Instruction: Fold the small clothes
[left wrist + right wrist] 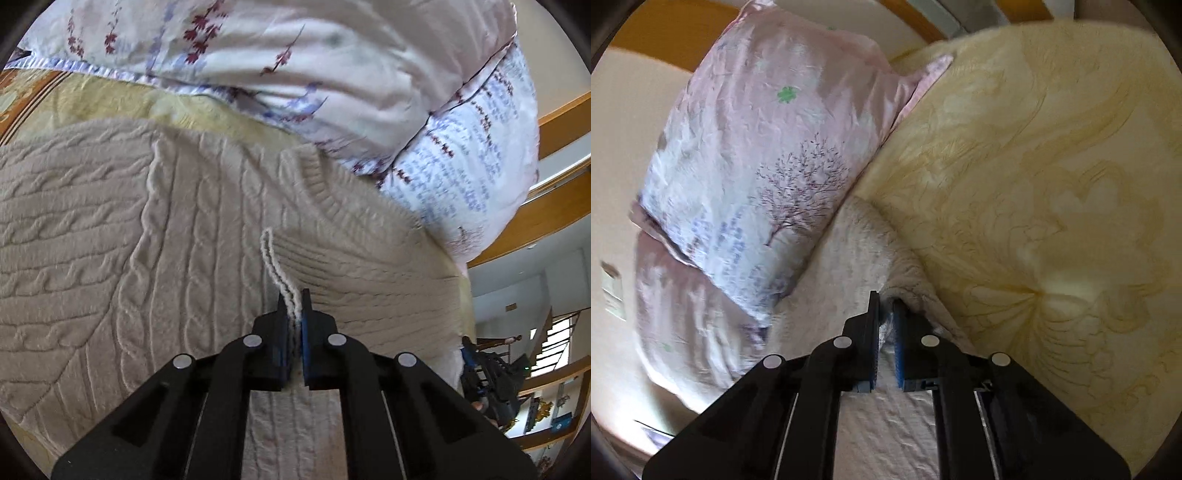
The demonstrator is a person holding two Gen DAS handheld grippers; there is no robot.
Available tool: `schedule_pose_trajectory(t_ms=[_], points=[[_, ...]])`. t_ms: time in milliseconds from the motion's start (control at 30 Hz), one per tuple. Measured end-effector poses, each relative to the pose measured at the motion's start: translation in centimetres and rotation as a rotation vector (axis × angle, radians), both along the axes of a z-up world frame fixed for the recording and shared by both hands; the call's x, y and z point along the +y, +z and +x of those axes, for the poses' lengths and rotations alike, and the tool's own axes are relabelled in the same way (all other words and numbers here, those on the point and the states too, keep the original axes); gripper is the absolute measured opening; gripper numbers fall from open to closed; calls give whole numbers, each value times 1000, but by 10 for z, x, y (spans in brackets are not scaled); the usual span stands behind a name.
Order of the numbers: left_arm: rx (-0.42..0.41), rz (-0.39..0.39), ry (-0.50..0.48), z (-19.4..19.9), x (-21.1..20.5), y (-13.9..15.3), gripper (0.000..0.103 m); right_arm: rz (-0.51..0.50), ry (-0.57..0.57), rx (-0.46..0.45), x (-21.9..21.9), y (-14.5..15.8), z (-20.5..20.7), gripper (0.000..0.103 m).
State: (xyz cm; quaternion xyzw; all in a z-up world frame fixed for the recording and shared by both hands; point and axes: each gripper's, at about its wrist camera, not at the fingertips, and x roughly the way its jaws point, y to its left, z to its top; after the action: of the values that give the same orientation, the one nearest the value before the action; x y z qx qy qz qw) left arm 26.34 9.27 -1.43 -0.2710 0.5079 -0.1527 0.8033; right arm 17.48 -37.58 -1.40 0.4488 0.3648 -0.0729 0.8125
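Both grippers (294,299) (886,302) pinch sweater (110,229) edges.

A home bedroom. Ahead of the left fingers a floral pillow (332,74) lies on a yellow quilted bedspread (122,99), with a wooden headboard (561,125) to their right. Far right of them, a staircase (550,343) with a railing shows in a room beyond. Left of the right fingers lie two pink pillows (764,147) against a cream wall (624,122).
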Motion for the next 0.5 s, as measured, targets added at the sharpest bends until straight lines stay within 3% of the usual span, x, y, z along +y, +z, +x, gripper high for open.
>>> schedule_pose_trajectory(t_ms=[133, 200, 267, 367, 500], points=[[-21, 35, 20, -10, 5, 8, 16, -107, 20, 45, 12, 5, -2, 10], [-44, 28, 32, -24, 18, 17, 41, -153, 26, 35, 18, 14, -9, 23], [-78, -1, 58, -44, 37, 26, 55, -183, 44, -1, 25, 22, -16, 60], [-142, -41, 128, -85, 77, 39, 57, -206, 151, -81, 47, 31, -21, 66], [-174, -47, 324, -143, 143, 41, 57, -145, 353, -151, 79, 24, -12, 67]])
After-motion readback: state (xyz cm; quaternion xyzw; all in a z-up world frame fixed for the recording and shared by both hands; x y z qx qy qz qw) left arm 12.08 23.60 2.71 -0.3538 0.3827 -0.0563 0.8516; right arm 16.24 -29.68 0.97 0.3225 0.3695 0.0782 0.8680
